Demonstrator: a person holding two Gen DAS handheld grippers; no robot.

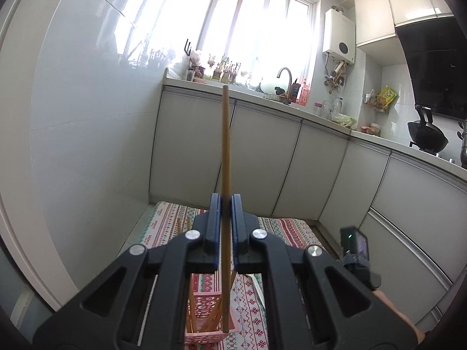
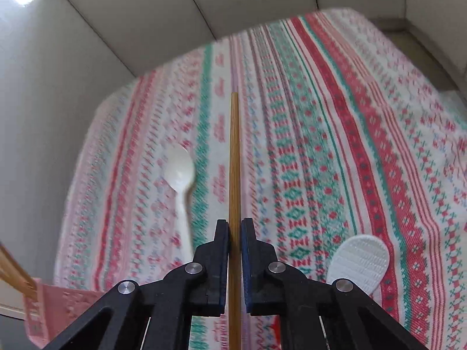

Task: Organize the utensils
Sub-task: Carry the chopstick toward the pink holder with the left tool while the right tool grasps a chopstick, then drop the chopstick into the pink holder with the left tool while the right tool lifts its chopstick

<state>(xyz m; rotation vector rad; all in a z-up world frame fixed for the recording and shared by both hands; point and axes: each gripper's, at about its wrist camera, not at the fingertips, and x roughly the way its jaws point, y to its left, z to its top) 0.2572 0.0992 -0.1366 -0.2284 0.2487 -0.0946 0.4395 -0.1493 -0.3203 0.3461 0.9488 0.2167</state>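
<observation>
My left gripper [image 1: 226, 201] is shut on a wooden chopstick [image 1: 225, 134] that stands upright, its lower end hanging over a pink lattice holder [image 1: 204, 309] with several chopsticks in it. My right gripper [image 2: 234, 224] is shut on another wooden chopstick [image 2: 234, 157], lifted above the patterned cloth [image 2: 321, 116] and pointing away from me. A white plastic spoon [image 2: 181, 175] lies on the cloth left of that chopstick. A white rice paddle [image 2: 362, 259] lies at the lower right. The pink holder's corner [image 2: 52, 300] shows at the lower left of the right wrist view.
The table with the cloth stands against white kitchen cabinets [image 1: 262, 151] and a tiled wall [image 1: 87, 116]. The other hand-held gripper's body [image 1: 357, 250] shows at the right of the left wrist view. A sink [image 1: 284, 87] and a wok [image 1: 427, 137] sit on the counter behind.
</observation>
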